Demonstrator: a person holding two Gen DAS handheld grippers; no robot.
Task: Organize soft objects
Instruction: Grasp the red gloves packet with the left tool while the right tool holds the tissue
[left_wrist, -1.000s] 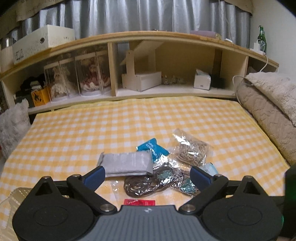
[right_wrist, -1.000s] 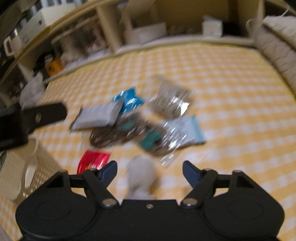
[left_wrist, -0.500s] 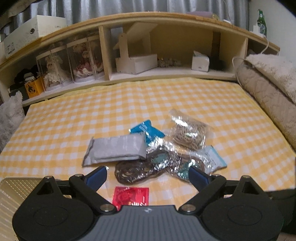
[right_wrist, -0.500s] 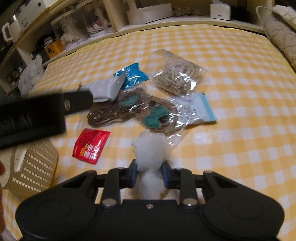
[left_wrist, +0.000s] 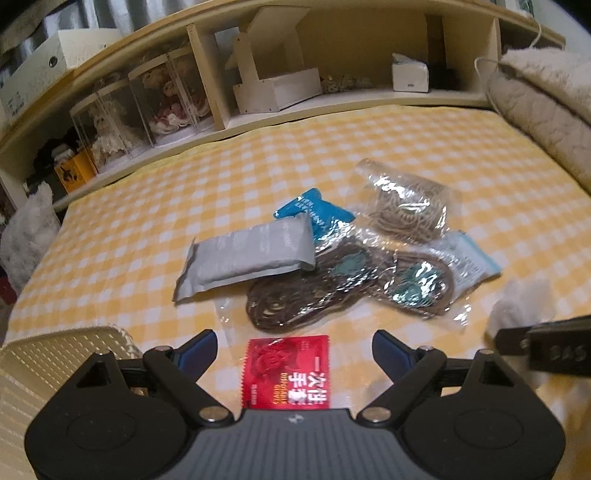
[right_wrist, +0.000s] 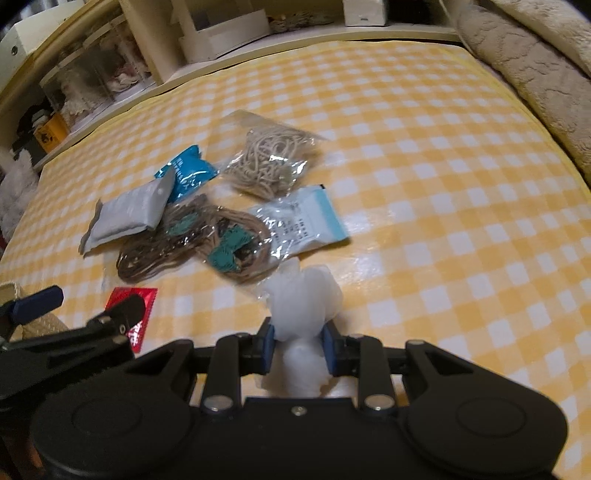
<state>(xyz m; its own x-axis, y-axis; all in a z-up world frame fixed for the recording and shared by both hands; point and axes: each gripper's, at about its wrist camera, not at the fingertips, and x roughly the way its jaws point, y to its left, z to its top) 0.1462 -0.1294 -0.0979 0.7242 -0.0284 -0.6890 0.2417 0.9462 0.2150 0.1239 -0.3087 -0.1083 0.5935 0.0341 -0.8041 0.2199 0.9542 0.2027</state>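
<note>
While pinched by the right tool (right_wrist: 298, 349), white fluff (right_wrist: 303, 299) between both pads.

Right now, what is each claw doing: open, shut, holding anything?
Left claw: jaws closing but wide, nothing gripped; red packet lies between them.
Right claw: shut on a white cotton wad.

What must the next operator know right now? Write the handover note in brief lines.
Right gripper: shut on a white fluffy cotton wad.
Left gripper: jaws closing, nothing between the pads; it hangs over the red square foil packet.
Cream lattice plastic basket: at the left, contents not visible.
On the yellow checked cloth: grey pouch, blue sachet, clear bags of cord.
Left to do: all of these.
</note>
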